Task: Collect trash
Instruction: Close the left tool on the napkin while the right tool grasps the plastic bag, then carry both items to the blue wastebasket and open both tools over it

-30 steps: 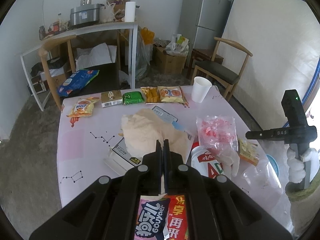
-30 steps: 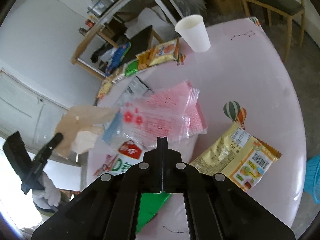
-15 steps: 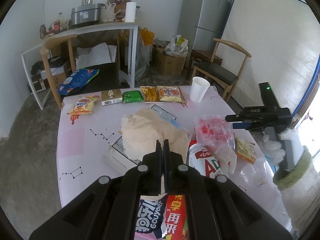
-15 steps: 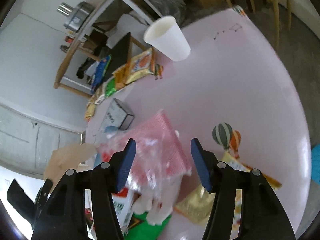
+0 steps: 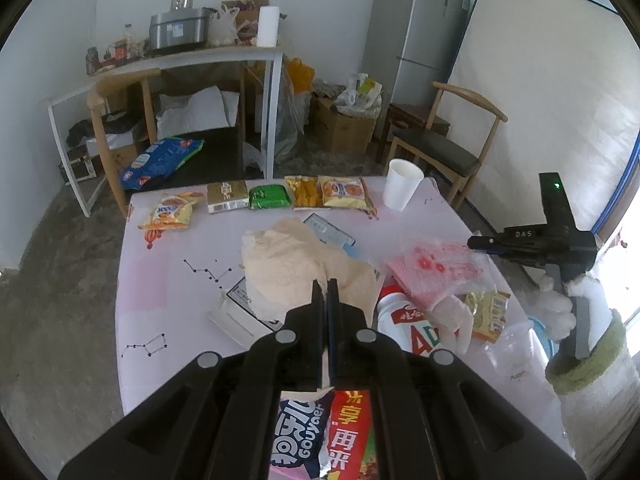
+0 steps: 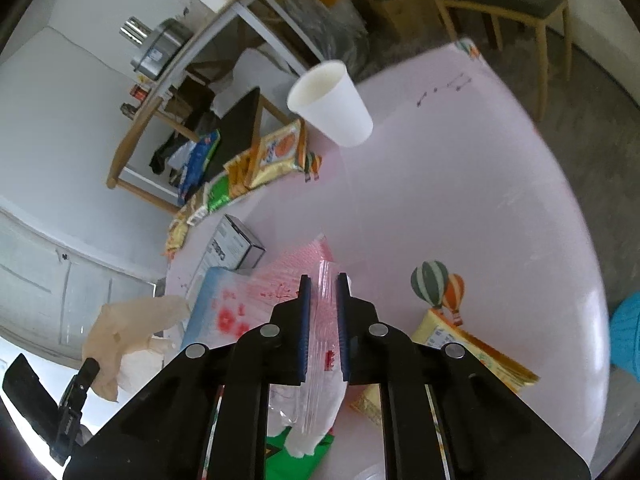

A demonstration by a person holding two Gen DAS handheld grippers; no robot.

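Cluttered room, fridge [image 5: 416, 28] at the back, and a pink-clothed desk [image 6: 460, 208] covered in snack packs plus a paper cup [image 6: 330, 102]. The left hand-held gripper [image 5: 327, 292] was fully closed, pinching the beige bag [image 5: 292, 264], which bunched up just past its tips. The right hand-held gripper [image 6: 323, 292] had just been closing and was nearly shut on the crinkly pink plastic bag [image 6: 280, 284], with the film squeezed between the blue pads [image 6: 305, 320]. That pink bag sat on the pile at the near edge of the desk, on top of a white bottle [image 5: 404, 320] and just beside a yellow packet [image 6: 472, 344]. My worry was the grip: it only looked like a thin fold of slippery film, so I'd guess lifting could let it slide out, or drag the packet off the edge.
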